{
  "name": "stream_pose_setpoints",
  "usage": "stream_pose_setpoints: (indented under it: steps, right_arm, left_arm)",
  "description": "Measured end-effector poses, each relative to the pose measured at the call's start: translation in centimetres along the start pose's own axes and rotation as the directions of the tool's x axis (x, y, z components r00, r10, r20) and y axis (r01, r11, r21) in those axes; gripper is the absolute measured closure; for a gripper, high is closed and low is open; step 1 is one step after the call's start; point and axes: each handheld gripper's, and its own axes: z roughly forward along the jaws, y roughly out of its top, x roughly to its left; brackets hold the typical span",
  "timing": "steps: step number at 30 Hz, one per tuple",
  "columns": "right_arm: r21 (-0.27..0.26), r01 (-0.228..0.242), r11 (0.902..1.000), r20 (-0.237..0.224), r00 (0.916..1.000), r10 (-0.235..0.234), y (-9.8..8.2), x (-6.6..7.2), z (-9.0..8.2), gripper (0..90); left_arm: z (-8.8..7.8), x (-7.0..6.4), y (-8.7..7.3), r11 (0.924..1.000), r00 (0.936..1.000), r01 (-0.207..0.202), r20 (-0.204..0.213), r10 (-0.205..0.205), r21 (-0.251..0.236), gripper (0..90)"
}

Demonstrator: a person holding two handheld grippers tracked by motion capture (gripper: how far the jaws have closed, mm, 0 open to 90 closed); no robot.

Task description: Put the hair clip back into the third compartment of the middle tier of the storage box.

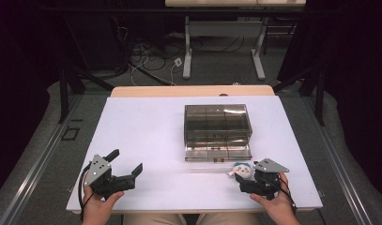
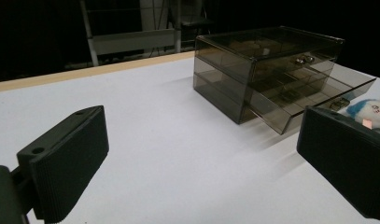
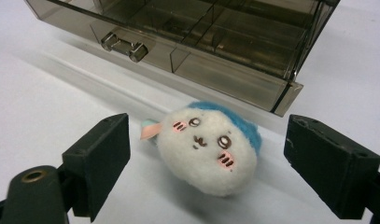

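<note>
A small white plush toy [image 1: 239,168] with a blue cap and a stitched face lies on the white table [image 1: 146,136], just in front of the smoky clear drawer box [image 1: 217,122]. The box's lower drawer [image 1: 218,151] is pulled out towards me. My right gripper [image 1: 240,175] is open, one jaw on each side of the plush toy [image 3: 211,151], with a visible gap at both sides. My left gripper [image 1: 126,161] rests open at the front left of the table, with nothing between its jaws. Its own view catches the toy [image 2: 372,112] beyond its right jaw.
The drawer box [image 2: 267,60] stands at the table's centre right, and its pulled-out drawer [image 3: 215,51] has a metal handle [image 3: 123,46] and bare compartments. Beyond the table's wooden far edge [image 1: 193,90] are another table's legs and cables on the floor.
</note>
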Motion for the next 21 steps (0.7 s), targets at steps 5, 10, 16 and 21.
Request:
stream_pose_setpoints:
  steps: [5,10,16,21]
  right_arm:
    - [0.025,0.006,0.9997,-0.005,1.0000,-0.006,-0.1,-0.1,0.5,14.1]
    - [0.045,-0.009,0.9990,-0.009,0.9999,0.009,-0.2,-0.1,0.8,14.1]
    - [0.074,-0.014,0.9972,-0.005,0.9999,0.014,-0.2,-0.1,1.3,14.2]
    - [0.088,-0.007,0.9961,-0.005,1.0000,0.007,-0.3,-0.1,1.5,14.3]
  left_arm:
    - [-0.1,0.0,0.0,1.0000,1.0000,-0.001,0.000,0.001,0.001,2.4]
    - [-0.1,0.0,-0.1,1.0000,1.0000,-0.002,0.000,0.002,0.002,2.5]
    - [-0.1,0.0,-0.1,1.0000,1.0000,0.000,-0.001,0.000,0.002,2.5]
    - [-0.1,0.0,-0.1,1.0000,1.0000,0.008,0.002,-0.008,0.001,2.6]
